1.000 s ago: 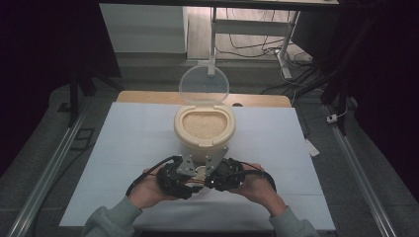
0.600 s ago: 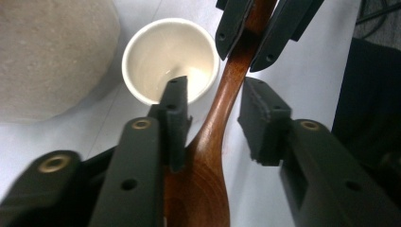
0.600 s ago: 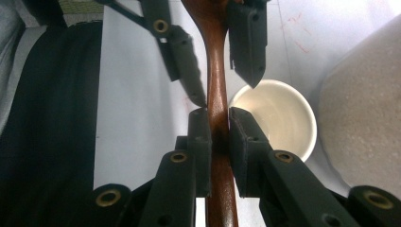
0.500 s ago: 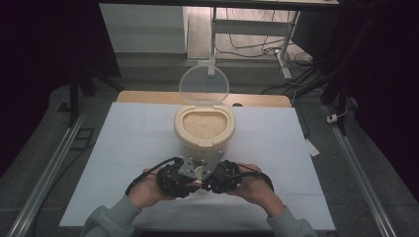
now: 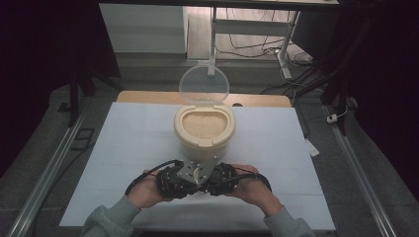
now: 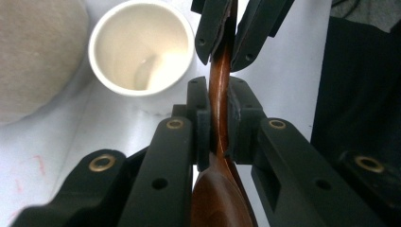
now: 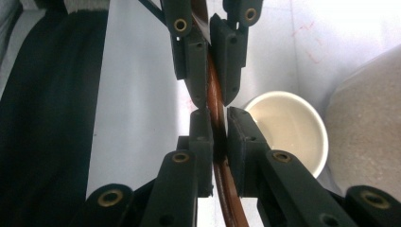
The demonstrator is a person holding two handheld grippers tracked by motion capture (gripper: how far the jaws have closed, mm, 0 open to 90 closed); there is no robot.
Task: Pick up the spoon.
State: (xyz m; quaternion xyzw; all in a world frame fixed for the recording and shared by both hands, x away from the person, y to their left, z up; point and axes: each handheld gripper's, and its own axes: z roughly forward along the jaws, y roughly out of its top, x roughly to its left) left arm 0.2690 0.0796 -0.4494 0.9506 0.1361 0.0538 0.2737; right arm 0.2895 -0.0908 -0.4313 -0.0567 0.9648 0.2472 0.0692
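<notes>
Left gripper view: both grippers, left (image 6: pixel 218 127) and right (image 6: pixel 235 33), clamped one wooden spoon (image 6: pixel 218 90) beside a cup (image 6: pixel 141 47) (apparently a hand-over); left jaws had just closed.

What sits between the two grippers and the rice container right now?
A small white cup, empty, stands on the table between the left gripper, the right gripper and the beige rice container, seen in both gripper views.

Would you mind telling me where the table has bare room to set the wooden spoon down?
The white table is bare left and right of the rice container. It is crowded in front, where both grippers and a white cup sit.
</notes>
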